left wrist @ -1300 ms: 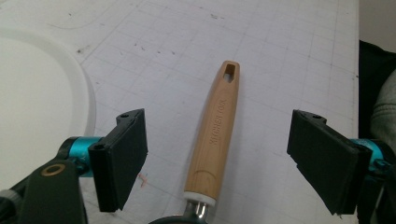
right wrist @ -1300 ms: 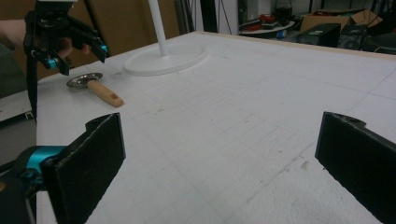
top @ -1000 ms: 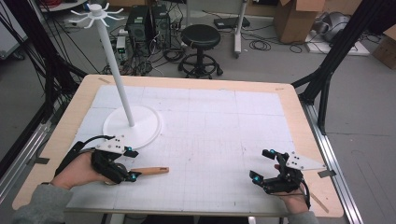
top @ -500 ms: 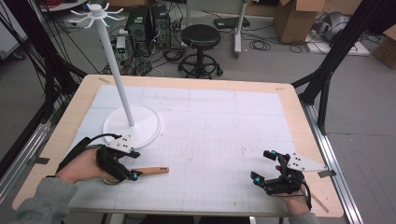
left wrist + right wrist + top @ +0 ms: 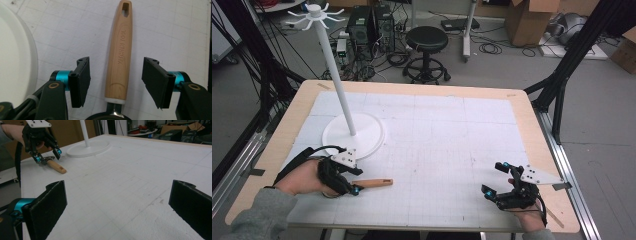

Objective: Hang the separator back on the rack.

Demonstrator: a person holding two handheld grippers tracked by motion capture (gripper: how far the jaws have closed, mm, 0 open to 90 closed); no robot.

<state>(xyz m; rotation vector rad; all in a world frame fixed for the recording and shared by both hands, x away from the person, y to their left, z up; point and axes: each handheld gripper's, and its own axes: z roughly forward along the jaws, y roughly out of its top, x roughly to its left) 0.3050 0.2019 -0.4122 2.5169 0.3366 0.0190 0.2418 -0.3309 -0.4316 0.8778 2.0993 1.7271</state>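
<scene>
The left gripper (image 5: 353,181) hangs low over the near left part of the table (image 5: 532,130), its jaws spread wide with nothing clamped. Between them lies a kitchen tool with a wooden handle (image 5: 120,52), flat on the white gridded mat (image 5: 447,130). In the left gripper view the handle runs straight up the gap between the two black pads (image 5: 82,82), clear of both, a little nearer the left pad than the right. Its far end, past the fingertips, has a slot-shaped hanging hole, and the words KITCHEN TOOL are stamped along the wood. At the near end, level with the base of the pads, a white collar joins the wood to a dark metal part that is cut off by the bottom edge, so the kind of tool cannot be told.

Just outside the left pad sits the round white base (image 5: 15,57) of a tall stand (image 5: 334,65), whose pole rises to a ring of small hooks at the top. In the high view the handle points away from the left fingers toward the middle of the mat, with the stand's base just beyond the gripper.

The right gripper (image 5: 498,179) rests near the front right corner, well apart from the tool. Its jaws are also wide apart and empty, with bare mat between them.
</scene>
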